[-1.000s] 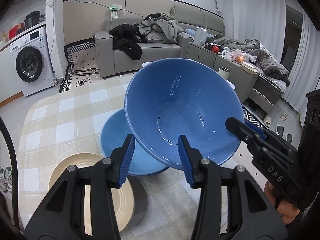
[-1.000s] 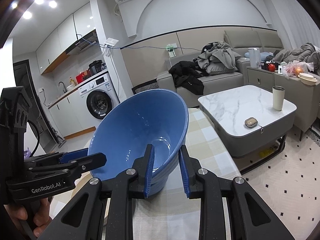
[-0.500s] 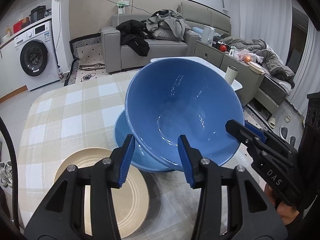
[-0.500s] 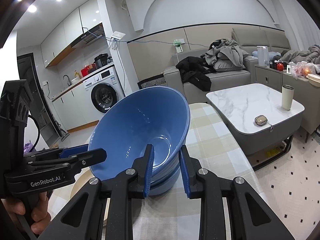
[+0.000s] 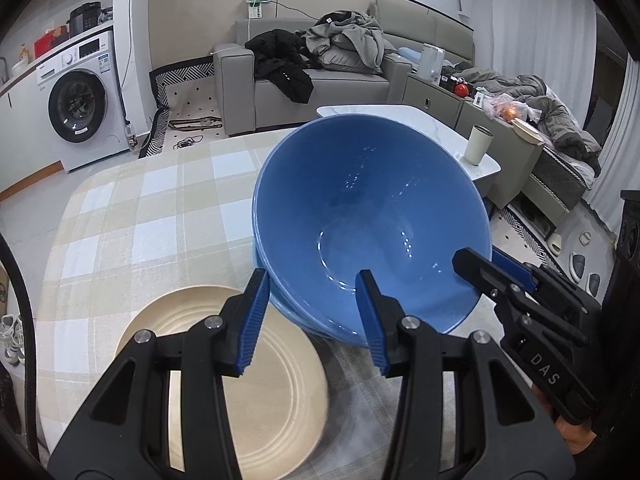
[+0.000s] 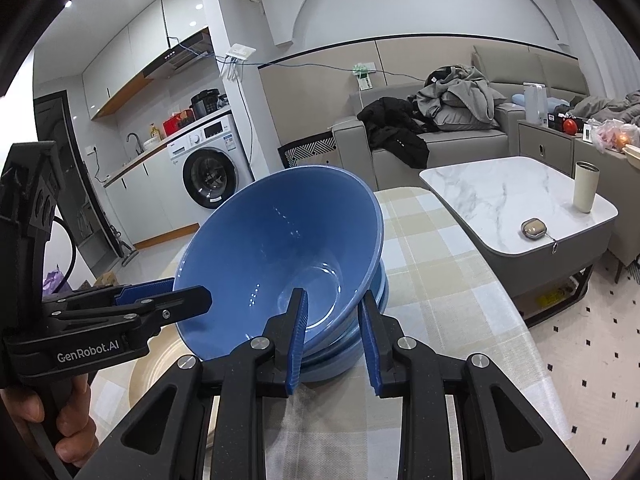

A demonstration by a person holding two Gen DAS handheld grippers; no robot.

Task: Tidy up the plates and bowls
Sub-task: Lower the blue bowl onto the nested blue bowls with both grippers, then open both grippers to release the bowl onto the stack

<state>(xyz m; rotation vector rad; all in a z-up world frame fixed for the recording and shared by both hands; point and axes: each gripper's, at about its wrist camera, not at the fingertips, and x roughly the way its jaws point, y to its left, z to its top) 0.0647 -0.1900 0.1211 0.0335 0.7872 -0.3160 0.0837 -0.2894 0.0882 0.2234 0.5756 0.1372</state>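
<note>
table (image 5: 132,216) has a checked cloth, beige plate (image 5: 276,392) at the near edge. top bowl (image 5: 372,216) sits tilted in the bowl stack (image 6: 360,344) beside the plate. right gripper (image 6: 332,344) straddles its rim, clamped i think. left gripper (image 5: 310,316) is apart, touching nothing. i'd level the bowl before letting go so it nests flat.

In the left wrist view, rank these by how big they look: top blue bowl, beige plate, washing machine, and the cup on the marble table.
1. top blue bowl
2. beige plate, partly hidden by the left tool, so it could rival the bowl
3. washing machine, far off, so its apparent size misleads
4. cup, clearly smallest
</note>
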